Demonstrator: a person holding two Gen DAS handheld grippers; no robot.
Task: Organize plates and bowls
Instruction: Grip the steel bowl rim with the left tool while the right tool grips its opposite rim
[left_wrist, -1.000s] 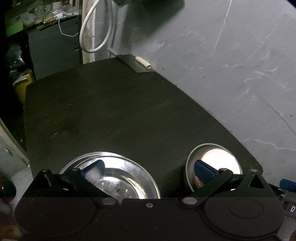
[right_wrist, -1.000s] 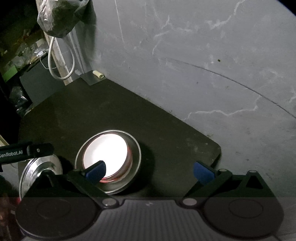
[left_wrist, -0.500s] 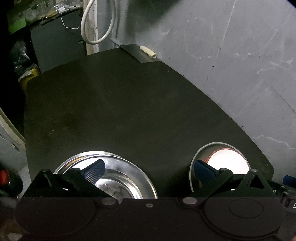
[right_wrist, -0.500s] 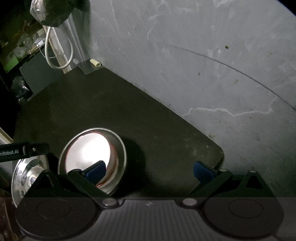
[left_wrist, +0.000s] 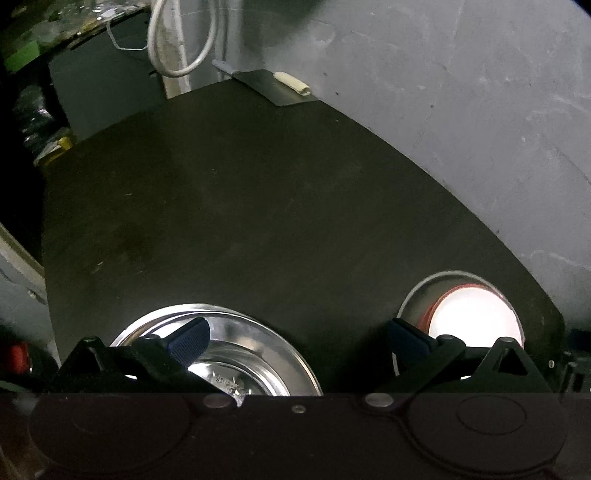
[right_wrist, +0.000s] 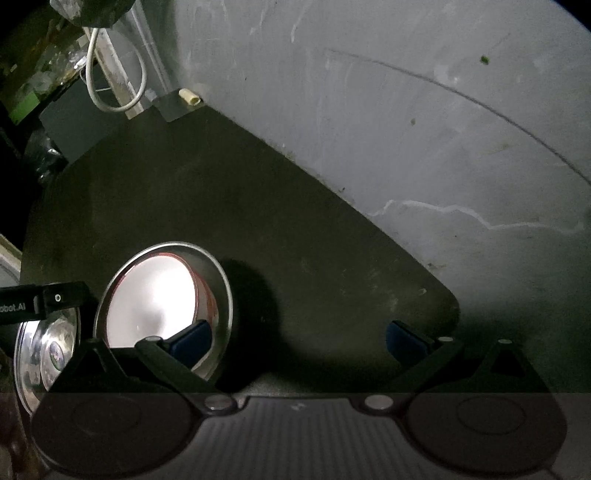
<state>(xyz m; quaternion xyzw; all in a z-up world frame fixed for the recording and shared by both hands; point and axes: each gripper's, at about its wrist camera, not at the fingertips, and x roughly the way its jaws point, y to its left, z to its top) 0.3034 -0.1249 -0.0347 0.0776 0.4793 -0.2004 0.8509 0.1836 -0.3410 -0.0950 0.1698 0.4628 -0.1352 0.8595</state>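
Nearest me, the dark tabletop (left_wrist: 258, 221) carried a steel plate (left_wrist: 266, 350) under my left gripper (left_wrist: 299, 338), whose jaws stood wide apart and empty, one blue pad (left_wrist: 188, 338) over the plate's rim. To its right sat a steel bowl (right_wrist: 162, 299) with a white, red-edged dish (right_wrist: 147, 295) nested inside. My right gripper (right_wrist: 299, 339) hung low with jaws spread, holding nothing, its left pad (right_wrist: 192, 341) over the bowl's near rim, its right pad over bare table. Open board stretched ahead of both. Beyond the curved far edge rose a grey wall (right_wrist: 406, 129); a white cable loop (left_wrist: 177, 44) hung in the far corner beside cluttered shelves.
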